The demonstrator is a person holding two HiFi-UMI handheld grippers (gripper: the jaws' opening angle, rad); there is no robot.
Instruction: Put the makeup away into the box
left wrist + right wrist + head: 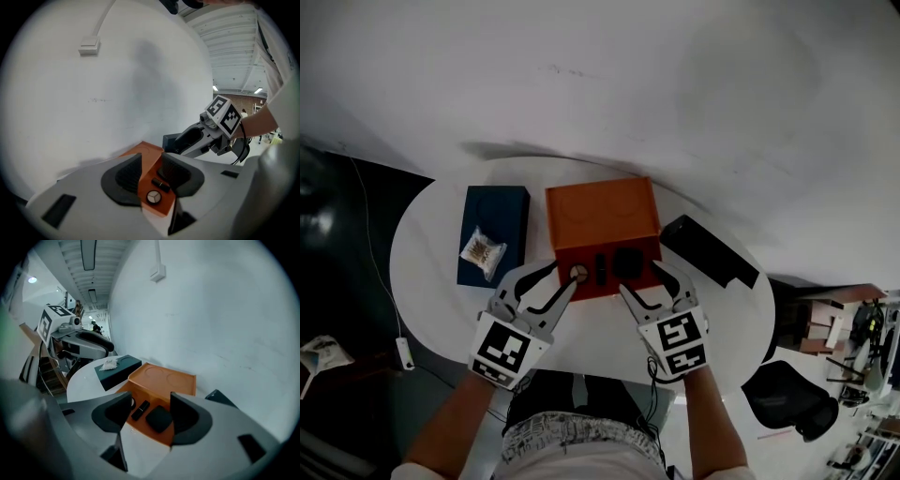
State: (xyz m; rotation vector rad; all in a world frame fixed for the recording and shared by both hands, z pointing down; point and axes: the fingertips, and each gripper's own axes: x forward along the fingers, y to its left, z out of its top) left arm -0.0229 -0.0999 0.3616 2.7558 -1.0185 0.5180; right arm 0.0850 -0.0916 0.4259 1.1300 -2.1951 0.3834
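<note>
Head view: at six o'clock of the orange box (603,217), the left gripper (562,276) and right gripper (640,277) are held with jaws apart, seemingly empty; makeup (626,262) is seen inside.

A plain white wall (675,75) rises behind the white oval worktop (427,253). On this wall a white cable duct ends in a small box (89,47). The floor (337,234) at the left is dark. A black chair (792,398) stands at the lower right. Long lamps (88,256) are fixed to a ribbed ceiling (234,56).
</note>
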